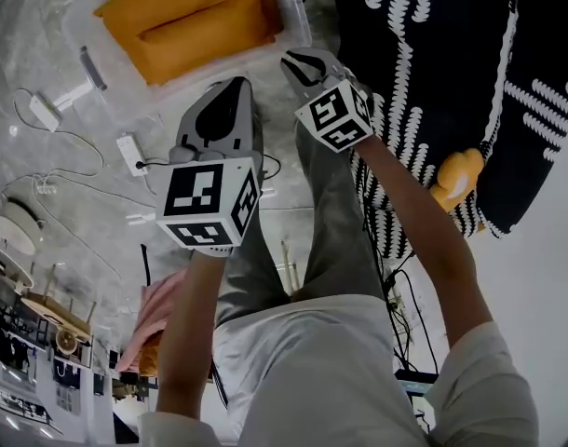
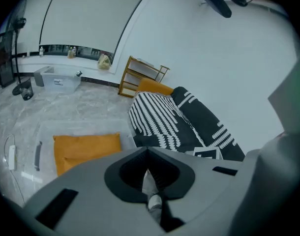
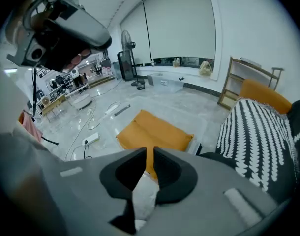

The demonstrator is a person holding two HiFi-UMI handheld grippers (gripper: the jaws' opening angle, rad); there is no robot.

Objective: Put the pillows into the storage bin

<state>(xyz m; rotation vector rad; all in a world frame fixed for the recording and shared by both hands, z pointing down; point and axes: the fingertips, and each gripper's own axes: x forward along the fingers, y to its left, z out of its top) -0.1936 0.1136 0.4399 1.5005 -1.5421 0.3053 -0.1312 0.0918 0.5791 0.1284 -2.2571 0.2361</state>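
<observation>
A clear storage bin (image 1: 294,9) stands on the marble floor with an orange pillow (image 1: 196,17) lying inside it. That pillow (image 2: 86,149) (image 3: 157,132) shows ahead of both grippers. A second orange pillow (image 1: 456,177) rests on the black-and-white patterned couch (image 1: 433,45) to the right, and it (image 3: 265,92) also shows in the right gripper view. My left gripper (image 1: 234,84) (image 2: 148,150) hangs in the air short of the bin, shut and empty. My right gripper (image 1: 299,63) (image 3: 146,151) is beside the bin's near corner, its jaws a narrow slit apart with nothing between them.
A power strip (image 1: 130,152) and white cables lie on the floor left of the bin. A wooden shelf (image 2: 140,73) stands by the wall behind the couch. A fan (image 3: 126,43) stands at the window. The person's legs (image 1: 331,212) are below the grippers.
</observation>
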